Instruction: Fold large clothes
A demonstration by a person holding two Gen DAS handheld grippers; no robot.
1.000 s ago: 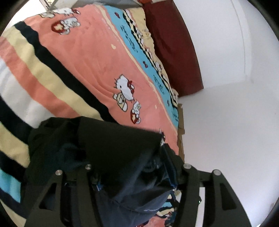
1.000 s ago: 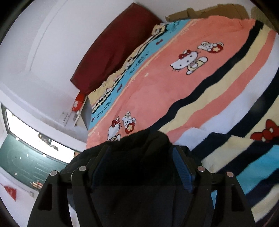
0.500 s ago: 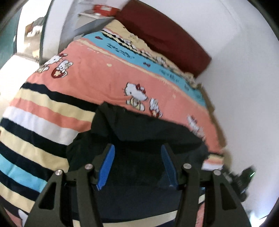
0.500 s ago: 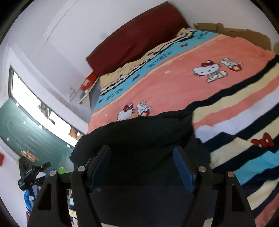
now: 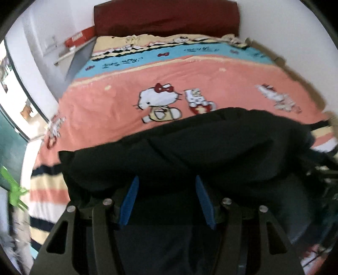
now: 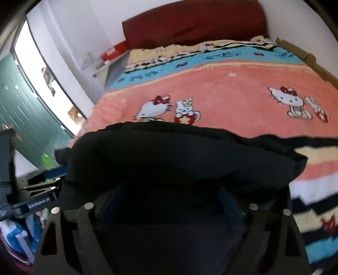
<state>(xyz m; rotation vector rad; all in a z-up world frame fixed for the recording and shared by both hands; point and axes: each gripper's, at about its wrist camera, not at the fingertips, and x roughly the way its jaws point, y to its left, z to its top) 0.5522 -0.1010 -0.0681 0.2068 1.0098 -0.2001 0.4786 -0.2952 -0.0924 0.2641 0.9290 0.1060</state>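
Note:
A large dark garment (image 5: pixel 211 143) lies in a wide rumpled band across the near part of the bed, over a pink cartoon-cat blanket (image 5: pixel 126 101). My left gripper (image 5: pixel 166 190) points down into its near edge. Cloth fills the gap between the blue pads (image 5: pixel 128 203) and covers their tips, so the gripper is shut on a thick fold. In the right wrist view the same garment (image 6: pixel 179 152) drapes over my right gripper (image 6: pixel 169 196). Its jaws are opening, with cloth between the shadowed pads (image 6: pixel 230 201) but not pressed.
A dark red headboard (image 5: pixel 164 19) stands against the white wall at the far end. A shelf with a red box (image 5: pixel 79 39) and a bright doorway (image 6: pixel 42 69) are on the left. Cardboard (image 6: pixel 295 52) lines the bed's right edge. The left gripper's black housing (image 6: pixel 36 203) shows at lower left.
Both views have swung round to face the headboard squarely. The garment, bunched before, now stretches wider across the bed. The right jaws stand further apart.

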